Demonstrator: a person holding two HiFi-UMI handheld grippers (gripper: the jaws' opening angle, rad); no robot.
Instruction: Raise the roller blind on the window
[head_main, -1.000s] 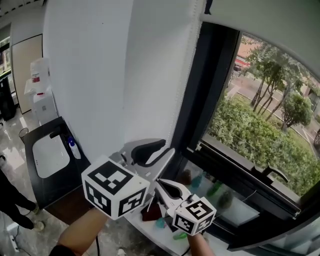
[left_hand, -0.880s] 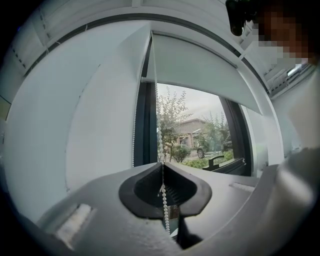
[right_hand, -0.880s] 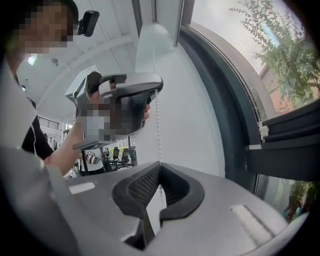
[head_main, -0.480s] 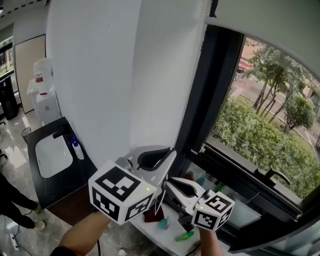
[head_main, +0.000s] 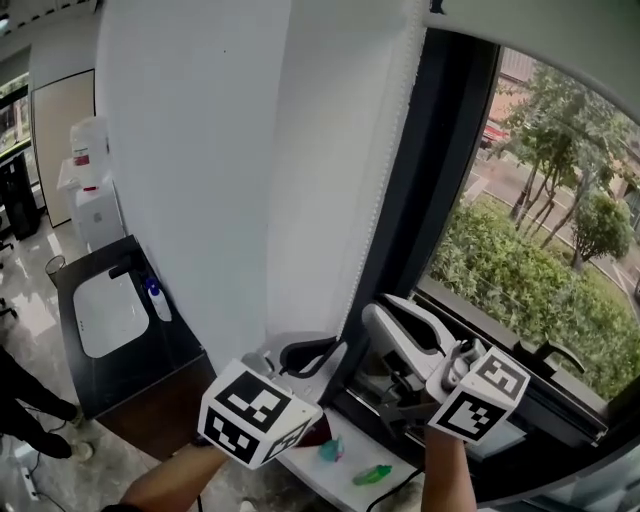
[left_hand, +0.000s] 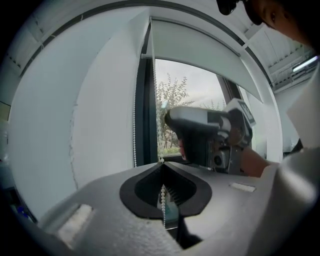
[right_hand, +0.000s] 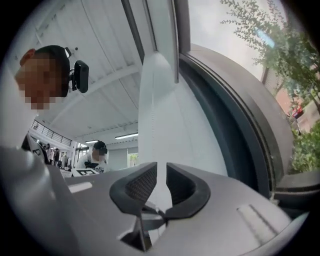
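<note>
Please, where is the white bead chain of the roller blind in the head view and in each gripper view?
Head view: the white bead chain runs down the centre, left of the dark window frame, into the left gripper, whose jaws have just closed on it.
Left gripper view: low centre, clamped between the jaws.
Right gripper view: too faint to tell.
Shared landmark: the dark window frame.

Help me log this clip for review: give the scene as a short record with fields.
Left tool: shut on the bead chain; its jaws have just closed
Right tool: open, jaws just been opening, nothing between them
Roller blind: covers only the top of the window
Outside: trees visible through the glass
Tool heights in head view: right above left
</note>
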